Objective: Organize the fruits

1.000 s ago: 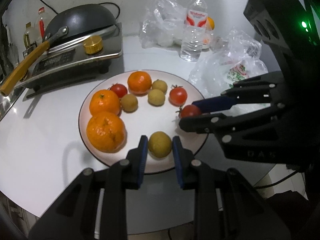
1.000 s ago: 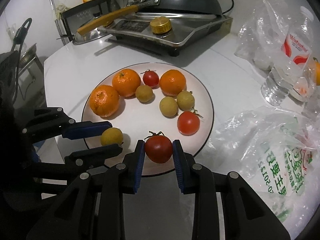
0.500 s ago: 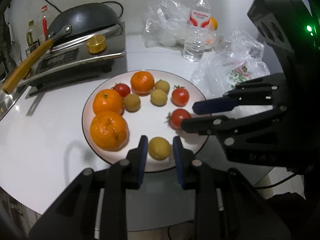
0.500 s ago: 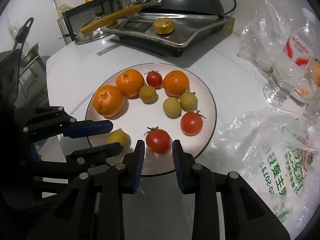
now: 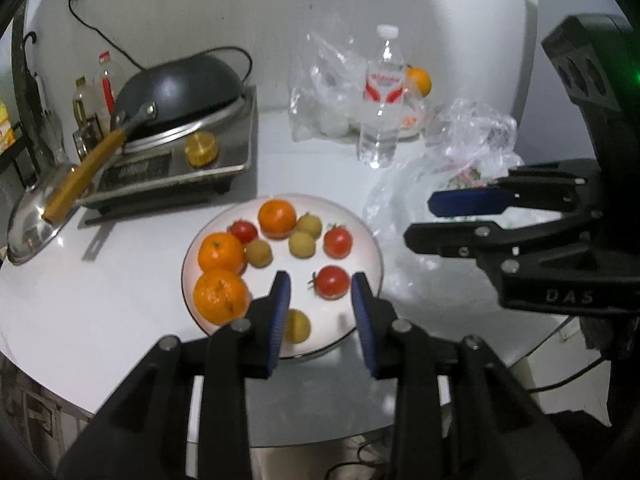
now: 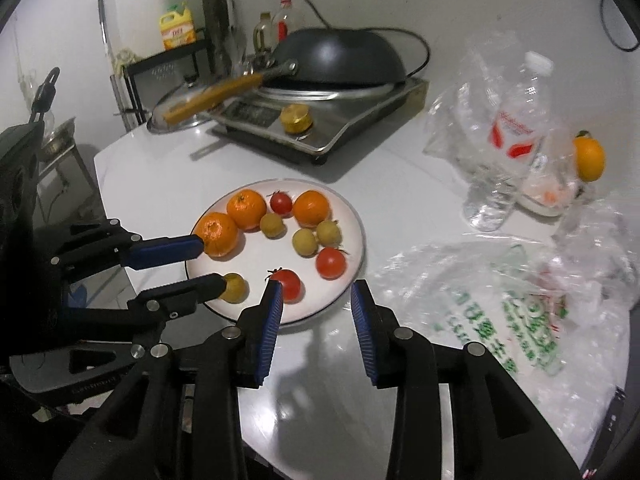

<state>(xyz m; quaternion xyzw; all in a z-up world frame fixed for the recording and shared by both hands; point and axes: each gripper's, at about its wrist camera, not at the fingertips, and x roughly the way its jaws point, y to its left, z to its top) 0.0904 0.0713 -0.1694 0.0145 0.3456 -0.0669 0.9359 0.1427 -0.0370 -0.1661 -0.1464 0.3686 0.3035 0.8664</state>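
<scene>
A white plate [image 5: 368,256] [image 6: 352,216] on the white table holds three oranges, three red tomatoes and several small yellow-green fruits. My left gripper [image 5: 320,304] is open and empty, above the plate's near edge. A yellow-green fruit [image 5: 297,326] [image 6: 234,287] lies below its left finger and a tomato [image 5: 331,282] [image 6: 287,285] lies beyond its tips. My right gripper [image 6: 316,304] is open and empty, above the plate's near rim and to the right of that tomato. It also shows at the right of the left wrist view [image 5: 444,220].
A hotplate with an upturned black wok [image 5: 176,92] [image 6: 336,64] stands behind the plate. A water bottle [image 5: 382,100] [image 6: 508,152], clear plastic bags [image 6: 500,304] and a loose orange [image 6: 588,160] are at the right. The table's edge runs close below both grippers.
Both grippers let go of their fruit and pulled back and up. The yellow-green fruit and the tomato now lie free on the plate. Both jaws have opened wider.
</scene>
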